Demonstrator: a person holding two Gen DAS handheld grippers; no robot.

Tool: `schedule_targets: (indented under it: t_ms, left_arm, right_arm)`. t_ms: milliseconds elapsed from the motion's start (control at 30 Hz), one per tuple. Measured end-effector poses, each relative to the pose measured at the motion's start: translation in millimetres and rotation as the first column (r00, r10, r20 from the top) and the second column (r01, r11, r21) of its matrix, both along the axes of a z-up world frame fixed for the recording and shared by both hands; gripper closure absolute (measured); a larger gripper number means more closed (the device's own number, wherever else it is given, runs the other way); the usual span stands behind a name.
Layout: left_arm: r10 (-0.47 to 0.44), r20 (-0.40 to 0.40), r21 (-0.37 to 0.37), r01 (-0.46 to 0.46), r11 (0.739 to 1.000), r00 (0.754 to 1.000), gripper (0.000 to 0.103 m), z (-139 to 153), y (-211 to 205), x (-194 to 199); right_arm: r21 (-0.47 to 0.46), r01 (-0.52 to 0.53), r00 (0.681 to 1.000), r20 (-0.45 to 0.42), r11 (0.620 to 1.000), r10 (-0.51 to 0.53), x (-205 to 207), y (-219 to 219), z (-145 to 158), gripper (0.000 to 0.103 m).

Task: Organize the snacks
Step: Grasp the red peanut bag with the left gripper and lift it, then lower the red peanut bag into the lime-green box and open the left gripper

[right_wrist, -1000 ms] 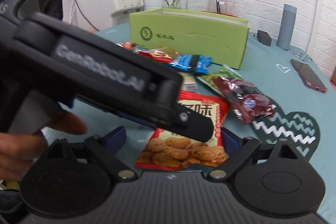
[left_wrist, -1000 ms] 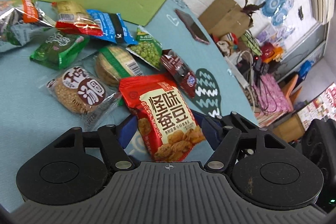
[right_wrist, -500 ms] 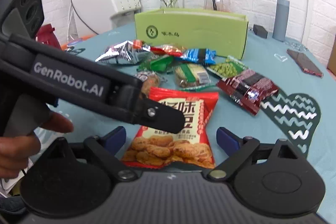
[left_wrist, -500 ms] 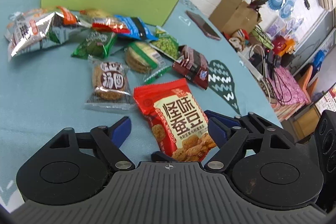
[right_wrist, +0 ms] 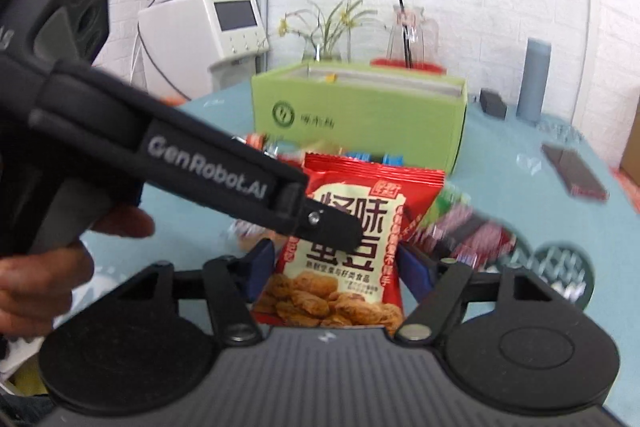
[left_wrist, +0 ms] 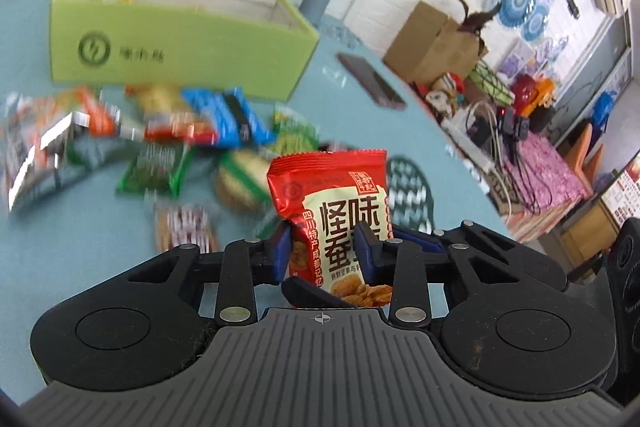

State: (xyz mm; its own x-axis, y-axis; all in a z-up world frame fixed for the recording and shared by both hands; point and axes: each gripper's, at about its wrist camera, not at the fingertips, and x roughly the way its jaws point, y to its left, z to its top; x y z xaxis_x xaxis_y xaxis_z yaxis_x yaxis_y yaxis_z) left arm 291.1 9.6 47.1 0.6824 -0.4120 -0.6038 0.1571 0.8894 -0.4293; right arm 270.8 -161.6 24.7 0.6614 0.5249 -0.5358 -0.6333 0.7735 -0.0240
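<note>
My left gripper (left_wrist: 325, 247) is shut on a red snack bag (left_wrist: 332, 195) and holds it upright above the teal table (left_wrist: 72, 211). The same bag (right_wrist: 356, 227) stands between the blue pads of my right gripper (right_wrist: 336, 267), whose jaws stand wide on either side of it, apart from it. The left gripper (right_wrist: 320, 219) crosses the right wrist view from the left. A green open box (left_wrist: 176, 43) stands at the back; it also shows in the right wrist view (right_wrist: 360, 111). Several loose snack packets (left_wrist: 160, 147) lie in front of it.
A dark phone (left_wrist: 370, 79) lies right of the box. A grey cylinder (right_wrist: 534, 79) and a small black box (right_wrist: 493, 103) stand behind it. A dark patterned mat (left_wrist: 408, 191) lies on the right. A glass jug (right_wrist: 410, 35) and plant stand behind the box.
The left gripper closed on the red snack bag and lifted it off the table to upright. Both views rose and tilted toward the green box.
</note>
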Motion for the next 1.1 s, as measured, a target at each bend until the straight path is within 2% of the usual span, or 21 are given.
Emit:
schedule_targets:
  t_ms: [133,233,367,500,633,700,767,800,900,1033,1100]
  left_arm:
    - [0.010,0.065,0.010,-0.011,1.000,0.998,0.091,32.1,7.4,44.4]
    - [0.029,0.106,0.041,-0.034,0.999,0.994,0.091,53.4,12.7,92.9]
    - [0.055,0.115,0.068,-0.063,0.996,0.992,0.091,66.0,23.7,162.3]
    - [0.080,0.095,0.097,-0.089,0.991,0.992,0.091,59.0,33.8,219.4]
    - [0.106,0.033,0.116,-0.109,0.987,0.994,0.092,31.0,44.8,252.9]
    - [0.102,0.019,0.128,-0.104,0.986,0.995,0.090,17.7,48.0,257.4]
    - [0.106,0.027,0.135,-0.108,0.985,0.994,0.080,11.2,49.0,254.5]
    - [0.107,0.033,0.133,-0.110,0.985,0.994,0.079,10.7,49.4,252.4]
    - [0.104,0.067,0.132,-0.112,0.985,0.992,0.073,18.8,47.6,238.9]
    - [0.089,0.124,0.152,-0.108,0.982,0.988,0.062,39.5,37.1,214.3]
    - [0.076,0.146,0.159,-0.099,0.982,0.986,0.061,47.6,31.9,198.8]
  right_arm:
    - [-0.004,-0.017,0.996,0.084,1.000,0.017,47.9,14.0,26.1,0.027]
    - [-0.010,-0.022,0.994,0.105,1.000,0.023,97.2,28.6,41.5,0.027]
    - [-0.048,-0.025,0.994,0.102,0.999,0.030,162.1,53.0,52.7,0.027]
    - [-0.060,-0.040,0.998,0.046,0.997,0.043,221.2,74.1,45.7,0.027]
    - [-0.075,-0.067,0.998,-0.015,0.995,0.067,258.3,86.4,23.1,0.029]
    - [-0.092,-0.074,0.997,-0.022,0.993,0.072,263.3,90.5,10.4,0.027]
    - [-0.049,-0.072,0.997,-0.022,0.996,0.071,263.0,86.3,7.1,0.023]
    - [-0.055,-0.068,0.998,-0.016,0.996,0.067,263.9,86.0,7.8,0.021]
    - [-0.060,-0.053,0.998,0.013,0.997,0.053,253.6,80.7,16.2,0.011]
    - [-0.043,-0.040,0.997,0.057,0.998,0.043,235.5,63.4,33.5,0.010]
    - [-0.039,-0.028,0.997,0.071,0.999,0.031,221.5,52.7,41.9,0.010]
